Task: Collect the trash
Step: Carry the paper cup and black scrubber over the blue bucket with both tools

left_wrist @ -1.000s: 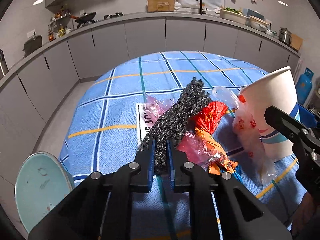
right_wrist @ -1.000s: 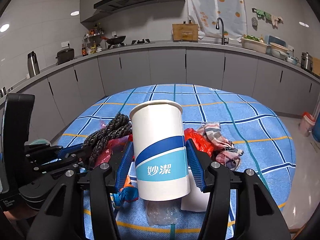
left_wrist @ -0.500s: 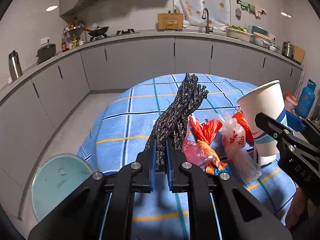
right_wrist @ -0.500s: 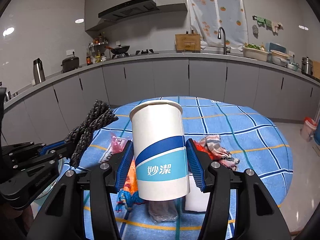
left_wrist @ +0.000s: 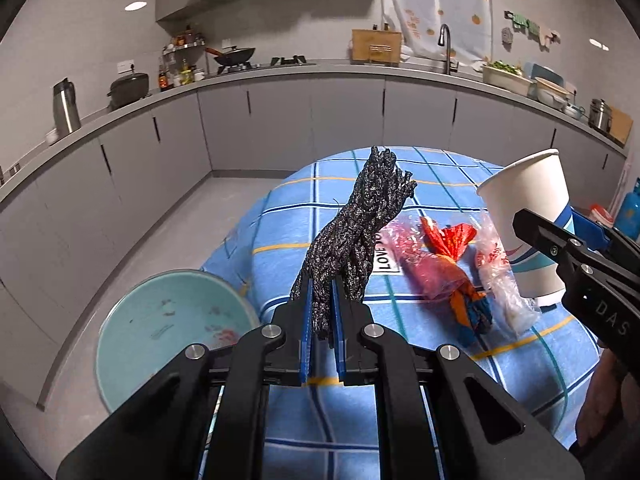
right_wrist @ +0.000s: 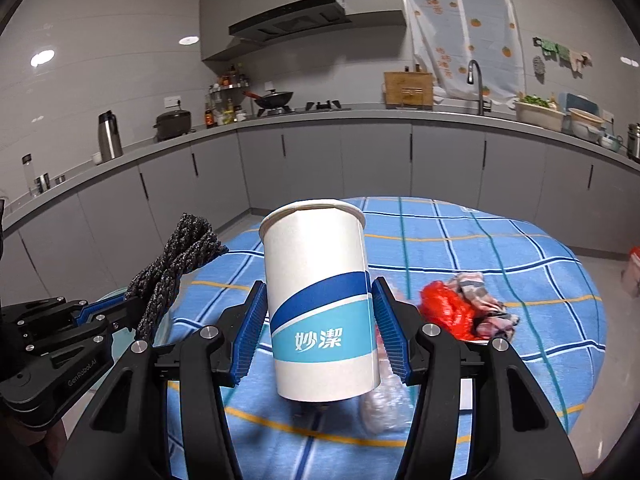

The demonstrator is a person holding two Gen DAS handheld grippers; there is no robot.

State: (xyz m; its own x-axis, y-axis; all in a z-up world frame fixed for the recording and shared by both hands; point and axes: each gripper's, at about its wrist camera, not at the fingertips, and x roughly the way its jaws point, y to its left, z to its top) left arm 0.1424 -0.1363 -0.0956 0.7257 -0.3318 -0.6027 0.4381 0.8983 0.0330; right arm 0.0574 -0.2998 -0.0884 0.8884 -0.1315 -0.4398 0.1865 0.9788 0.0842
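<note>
A blue checked cloth (left_wrist: 420, 380) is covering the counter, with grey kitchen cabinets (left_wrist: 280, 120) curving across the upper frame. The left tongs (left_wrist: 321, 312) are pinching a dark twisted rope (left_wrist: 356, 232) at centre, lifted above the cloth. The right tongs (right_wrist: 318, 334) are clamping a white paper cup (right_wrist: 316, 280); its inside is hidden. A red bag (left_wrist: 444, 240) is lying at right. A pale green bin (left_wrist: 168, 328) is standing at lower left.
</note>
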